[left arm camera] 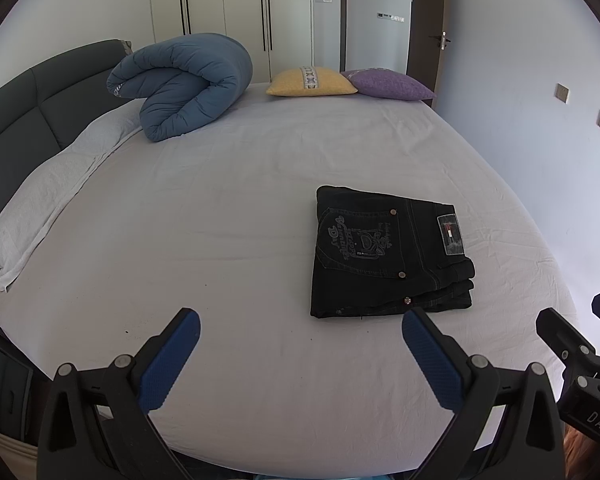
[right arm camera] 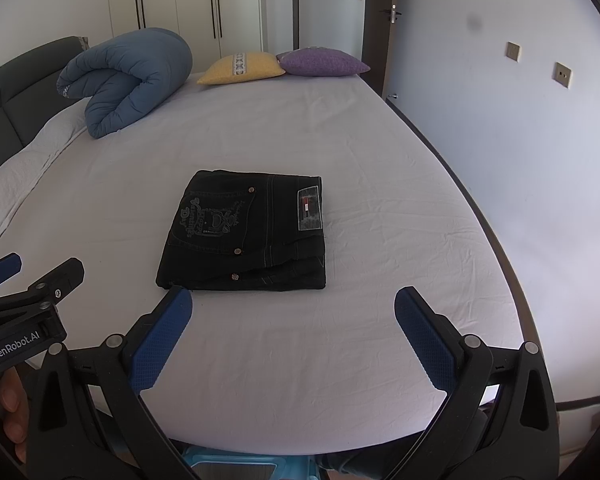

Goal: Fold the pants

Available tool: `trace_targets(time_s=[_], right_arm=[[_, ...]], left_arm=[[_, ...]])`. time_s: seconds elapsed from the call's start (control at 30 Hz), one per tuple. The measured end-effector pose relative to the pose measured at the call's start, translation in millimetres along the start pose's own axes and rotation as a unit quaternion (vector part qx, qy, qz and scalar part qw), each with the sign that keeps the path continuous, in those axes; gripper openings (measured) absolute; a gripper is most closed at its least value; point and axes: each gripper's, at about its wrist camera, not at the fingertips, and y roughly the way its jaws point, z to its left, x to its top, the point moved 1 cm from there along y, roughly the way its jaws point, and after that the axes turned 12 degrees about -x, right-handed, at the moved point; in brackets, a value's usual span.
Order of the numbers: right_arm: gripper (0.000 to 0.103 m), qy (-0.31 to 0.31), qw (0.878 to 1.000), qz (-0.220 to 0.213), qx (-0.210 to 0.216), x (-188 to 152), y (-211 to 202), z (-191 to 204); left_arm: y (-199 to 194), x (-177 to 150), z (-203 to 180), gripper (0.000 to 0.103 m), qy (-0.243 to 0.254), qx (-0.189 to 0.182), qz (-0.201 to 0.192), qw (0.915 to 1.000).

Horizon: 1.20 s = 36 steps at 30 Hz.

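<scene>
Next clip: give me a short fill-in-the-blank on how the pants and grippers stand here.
1. The black pants lie on the bed sheet already ____.
2. Both the left hand-held gripper and the right hand-held gripper are ____ and hold nothing.
3. Beside the yellow cushion lies a ____ one.

Missing words: folded; open; purple

Pale walls (right arm camera: pixel 500 140), white wardrobes (left arm camera: pixel 228 12)

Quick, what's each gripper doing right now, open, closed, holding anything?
Left gripper: open, holding nothing.
Right gripper: open, holding nothing; the folded pants lie untouched.
</scene>
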Motion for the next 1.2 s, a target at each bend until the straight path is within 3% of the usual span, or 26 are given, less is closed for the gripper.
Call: trace_targets(time_s=[1.2], right_arm=[[0.103,-0.001,1.0,0.007,0.001,-9.4,6.9,-3.9]], left_arm=[[1.8,-5.4,0.5,0.103,0.004,-0.003,0.007,1.0]])
